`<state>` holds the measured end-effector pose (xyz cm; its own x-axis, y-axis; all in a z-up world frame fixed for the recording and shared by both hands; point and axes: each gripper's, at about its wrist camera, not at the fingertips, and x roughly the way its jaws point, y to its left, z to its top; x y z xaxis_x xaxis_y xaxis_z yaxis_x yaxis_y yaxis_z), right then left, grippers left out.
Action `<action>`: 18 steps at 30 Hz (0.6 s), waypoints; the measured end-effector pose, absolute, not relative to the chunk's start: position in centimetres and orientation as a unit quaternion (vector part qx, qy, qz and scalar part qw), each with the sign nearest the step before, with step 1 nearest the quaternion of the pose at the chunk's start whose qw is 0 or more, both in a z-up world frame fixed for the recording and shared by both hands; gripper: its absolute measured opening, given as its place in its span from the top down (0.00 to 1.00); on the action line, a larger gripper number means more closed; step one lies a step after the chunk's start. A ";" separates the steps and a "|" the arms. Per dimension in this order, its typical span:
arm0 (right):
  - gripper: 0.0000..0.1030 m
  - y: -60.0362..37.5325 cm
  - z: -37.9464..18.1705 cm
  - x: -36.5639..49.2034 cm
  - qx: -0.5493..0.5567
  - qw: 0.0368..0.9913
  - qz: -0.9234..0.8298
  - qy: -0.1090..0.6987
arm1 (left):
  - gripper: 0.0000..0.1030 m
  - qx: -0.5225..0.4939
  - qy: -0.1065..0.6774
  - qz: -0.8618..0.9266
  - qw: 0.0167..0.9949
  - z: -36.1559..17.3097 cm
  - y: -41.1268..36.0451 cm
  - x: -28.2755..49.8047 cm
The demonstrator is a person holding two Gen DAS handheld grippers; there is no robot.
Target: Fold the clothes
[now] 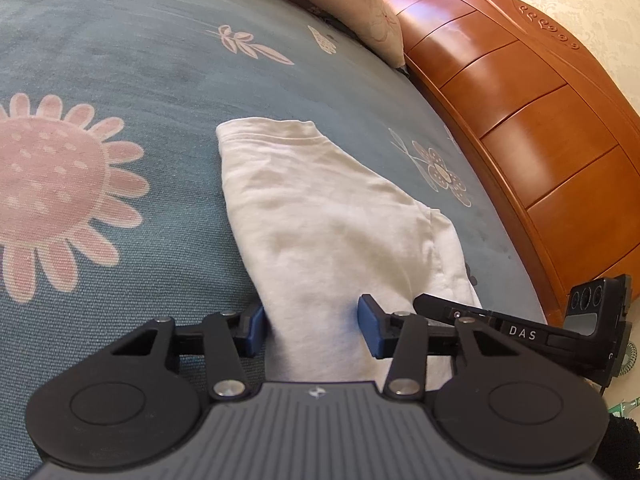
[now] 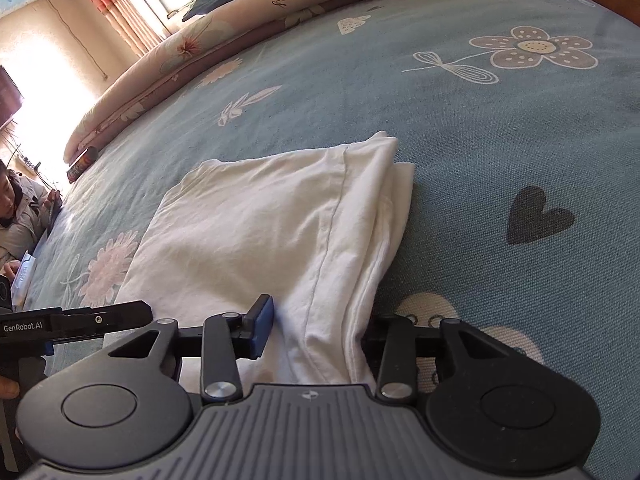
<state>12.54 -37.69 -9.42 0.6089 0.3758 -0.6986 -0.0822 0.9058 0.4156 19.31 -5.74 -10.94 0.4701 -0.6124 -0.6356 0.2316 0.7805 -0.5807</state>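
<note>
White garment [image 1: 320,216], folded into a narrow stack, lies on the blue flowered bedspread [image 1: 120,80] of the bed, near the edge by the wooden footboard [image 1: 520,112]. Left gripper [image 1: 310,326] sits at the near end of the cloth: the fabric runs between its blue pads [image 1: 370,330], left pad against the cloth edge, right pad resting on top of the cloth with a clear span of fabric between the two; not clenched, no firm pinch visible. Right gripper [image 2: 316,330] straddles the thick layered edge of the same garment [image 2: 280,220]; its left blue pad [image 2: 262,326] touches the fabric, the right finger is hidden behind the folds, so a true grasp cannot be told. Each gripper shows in the other's view, just beside. Rolled quilts [image 2: 192,48] line the far side. A seated person [image 2: 20,216] at far left.
</note>
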 end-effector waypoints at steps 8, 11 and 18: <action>0.78 -37.3 -8.0 11.4 0.165 0.897 0.113 0.395 | 0.58 -0.187 0.450 -0.236 0.841 -10.0 -6.6 18.8; 0.82 -37.3 -7.2 11.0 0.155 0.903 0.123 0.382 | 0.61 -0.168 0.444 -0.230 0.850 -9.4 -7.2 18.4; 0.84 -37.1 -4.8 10.2 0.147 0.914 0.145 0.348 | 0.65 -0.155 0.422 -0.245 0.859 -6.8 -8.2 17.7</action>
<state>10.18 -37.09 -4.77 0.7151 0.3678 -0.5945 -0.1626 0.9146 0.3703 17.72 -8.16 -6.83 0.5238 -0.5528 -0.6481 0.2906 0.8311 -0.4741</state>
